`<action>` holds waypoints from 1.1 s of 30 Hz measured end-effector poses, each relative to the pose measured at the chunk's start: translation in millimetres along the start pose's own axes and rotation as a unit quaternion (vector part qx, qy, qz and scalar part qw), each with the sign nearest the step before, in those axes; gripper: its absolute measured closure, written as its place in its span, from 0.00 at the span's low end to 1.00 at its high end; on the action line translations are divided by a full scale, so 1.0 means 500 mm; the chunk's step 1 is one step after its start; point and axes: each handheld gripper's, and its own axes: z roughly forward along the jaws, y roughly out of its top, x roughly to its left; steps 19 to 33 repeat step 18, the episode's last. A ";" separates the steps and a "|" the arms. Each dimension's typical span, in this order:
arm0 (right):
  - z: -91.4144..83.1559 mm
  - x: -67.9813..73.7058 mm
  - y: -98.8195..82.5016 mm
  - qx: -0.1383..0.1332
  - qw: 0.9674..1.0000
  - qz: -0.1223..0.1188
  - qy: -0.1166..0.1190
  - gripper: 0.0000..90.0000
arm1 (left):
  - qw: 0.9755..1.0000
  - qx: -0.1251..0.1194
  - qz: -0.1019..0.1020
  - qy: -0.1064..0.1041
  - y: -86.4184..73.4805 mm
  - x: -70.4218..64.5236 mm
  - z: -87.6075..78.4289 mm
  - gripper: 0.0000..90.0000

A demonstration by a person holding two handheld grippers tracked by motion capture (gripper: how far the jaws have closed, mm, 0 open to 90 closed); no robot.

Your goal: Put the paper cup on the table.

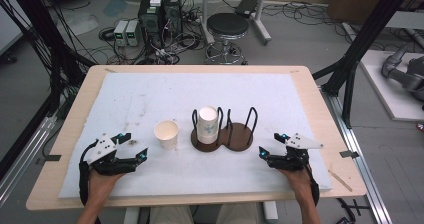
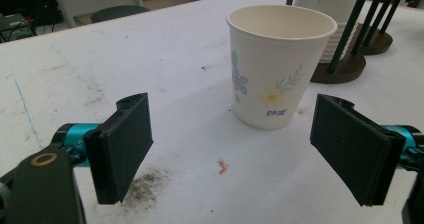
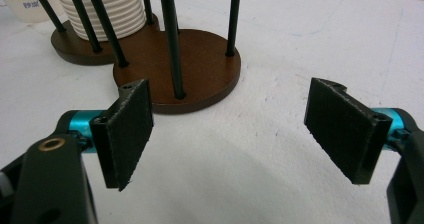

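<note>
A single paper cup (image 1: 166, 134) with a flower print stands upright on the white mat, left of a brown two-disc cup holder (image 1: 235, 136) with black wire posts. A stack of upside-down cups (image 1: 207, 125) fills the holder's left disc; its right disc is bare. My left gripper (image 1: 132, 145) rests low on the mat, left of the single cup, open and holding nothing. In the left gripper view the cup (image 2: 280, 64) stands just beyond the gripper (image 2: 235, 151), nearer the right jaw. My right gripper (image 1: 272, 145) lies right of the holder, open and empty. The holder's bare disc (image 3: 200, 71) sits just ahead of the gripper (image 3: 232, 134).
The white mat (image 1: 150, 99) covers most of a wooden table (image 1: 65, 149). A dark smudge (image 2: 145, 186) and a small orange scrap (image 2: 223, 167) mark the mat near the left gripper. A black stool (image 1: 227, 29), electronics and cables stand on the floor beyond the far edge.
</note>
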 end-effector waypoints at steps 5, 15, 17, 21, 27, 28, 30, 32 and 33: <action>-0.001 0.002 0.000 0.000 1.000 -0.002 0.000 0.23 | 1.000 -0.002 -0.003 -0.002 0.000 0.002 -0.001 0.19; 0.000 0.001 0.000 0.001 1.000 -0.002 0.002 0.23 | 1.000 -0.005 -0.008 -0.006 -0.001 0.004 -0.002 0.19; -0.001 0.003 0.000 0.000 1.000 -0.003 0.000 0.23 | 1.000 -0.005 -0.009 -0.005 -0.001 0.005 -0.003 0.19; -0.002 0.005 -0.001 -0.003 1.000 -0.008 -0.004 0.23 | 1.000 -0.006 -0.011 -0.003 -0.001 0.005 -0.003 0.19; -0.002 0.005 -0.001 -0.003 1.000 -0.008 -0.004 0.23 | 1.000 -0.006 -0.011 -0.003 -0.001 0.005 -0.003 0.19; -0.002 0.005 -0.001 -0.003 1.000 -0.008 -0.004 0.23 | 1.000 -0.006 -0.011 -0.003 -0.001 0.005 -0.003 0.19; -0.002 0.005 -0.001 -0.003 1.000 -0.008 -0.004 0.23 | 1.000 -0.006 -0.011 -0.003 -0.001 0.005 -0.003 0.19; -0.002 0.005 -0.001 -0.003 1.000 -0.008 -0.004 0.23 | 1.000 -0.006 -0.011 -0.003 -0.001 0.005 -0.003 0.19; -0.002 0.005 -0.001 -0.003 1.000 -0.008 -0.004 0.23 | 1.000 -0.006 -0.011 -0.003 -0.001 0.005 -0.003 0.19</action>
